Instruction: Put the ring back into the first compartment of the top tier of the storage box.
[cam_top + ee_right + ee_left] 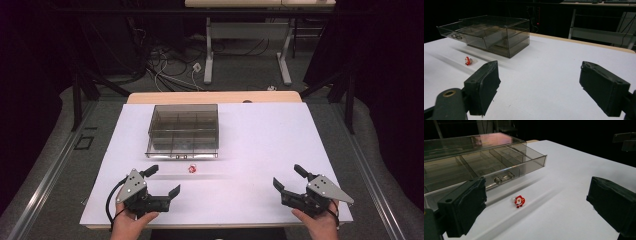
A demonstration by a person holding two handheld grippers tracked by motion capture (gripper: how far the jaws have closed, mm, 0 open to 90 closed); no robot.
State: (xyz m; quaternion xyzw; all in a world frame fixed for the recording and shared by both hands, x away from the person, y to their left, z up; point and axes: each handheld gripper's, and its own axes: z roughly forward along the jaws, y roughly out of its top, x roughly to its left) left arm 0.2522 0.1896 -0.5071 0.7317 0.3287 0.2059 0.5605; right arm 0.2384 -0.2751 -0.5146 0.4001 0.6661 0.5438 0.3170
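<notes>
A small red and white figure [192, 169] lies on the white table [260, 145], just in front of a clear smoky plastic drawer box [184, 130] with dividers and a pulled-out drawer. My left gripper [164, 181] rests near the front left edge, open and empty, with the red figure [519, 201] a little ahead between its jaws and the drawer box [481, 162] beyond. My right gripper [290, 177] sits at the front right, open and empty. From it the red figure [468, 60] lies far left, near the drawer box [491, 35].
The table's wooden back edge [215, 97] shows behind the white sheet. Beyond it stand a desk frame [247, 47] and floor cables [170, 70]. Dark curtains flank both sides. Wide bare table lies between and right of the grippers.
</notes>
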